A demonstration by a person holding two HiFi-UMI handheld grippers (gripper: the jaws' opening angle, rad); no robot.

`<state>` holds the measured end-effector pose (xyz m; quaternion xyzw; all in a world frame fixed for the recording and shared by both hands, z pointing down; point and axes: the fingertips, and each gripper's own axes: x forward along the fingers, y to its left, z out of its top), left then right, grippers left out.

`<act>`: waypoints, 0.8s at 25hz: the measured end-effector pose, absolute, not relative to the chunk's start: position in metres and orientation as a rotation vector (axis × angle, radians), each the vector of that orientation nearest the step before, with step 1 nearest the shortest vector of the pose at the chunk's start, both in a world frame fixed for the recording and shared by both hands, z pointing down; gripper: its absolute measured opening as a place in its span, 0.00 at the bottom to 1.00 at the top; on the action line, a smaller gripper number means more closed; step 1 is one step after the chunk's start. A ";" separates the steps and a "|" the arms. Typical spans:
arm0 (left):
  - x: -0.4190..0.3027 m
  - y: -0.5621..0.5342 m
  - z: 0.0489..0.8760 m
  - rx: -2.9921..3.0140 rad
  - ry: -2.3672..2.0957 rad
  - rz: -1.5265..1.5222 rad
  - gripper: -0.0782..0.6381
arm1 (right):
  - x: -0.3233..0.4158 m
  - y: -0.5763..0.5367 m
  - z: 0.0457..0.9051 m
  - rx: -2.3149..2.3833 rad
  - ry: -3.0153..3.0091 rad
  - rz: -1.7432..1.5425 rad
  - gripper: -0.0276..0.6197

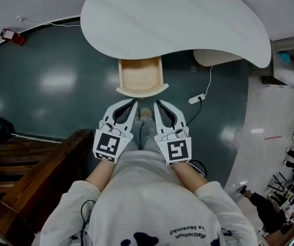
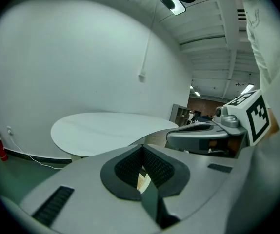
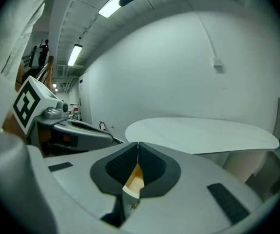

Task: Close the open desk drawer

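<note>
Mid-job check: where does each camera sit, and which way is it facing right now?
Head view: on the person's head, facing steeply down at the open drawer under the white desk top; shows the person's sweatshirt, the left gripper and the right gripper.
Left gripper view: rides on the left gripper, looks along its shut jaws toward the desk top; the right gripper shows at its right.
Right gripper view: rides on the right gripper, faces the same way; the left gripper shows at its left.
Shared: all three views show the desk top.

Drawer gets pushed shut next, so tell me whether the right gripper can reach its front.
Probably yes. The right gripper, jaws shut, points at the drawer front just ahead, and only bare floor shows between them. The left gripper sits beside it, not across the path.
</note>
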<state>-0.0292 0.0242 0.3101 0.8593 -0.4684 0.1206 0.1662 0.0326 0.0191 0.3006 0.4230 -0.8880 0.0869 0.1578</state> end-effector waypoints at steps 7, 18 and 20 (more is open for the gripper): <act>-0.032 0.023 0.354 2.397 -1.298 0.390 0.12 | 0.026 0.020 0.341 1.136 -2.532 0.271 0.07; -0.032 0.023 0.411 2.342 -1.264 0.452 0.12 | 0.023 0.031 0.427 1.010 -2.492 0.371 0.07; -0.031 0.025 0.418 2.332 -1.258 0.466 0.12 | 0.022 0.034 0.440 0.992 -2.480 0.392 0.07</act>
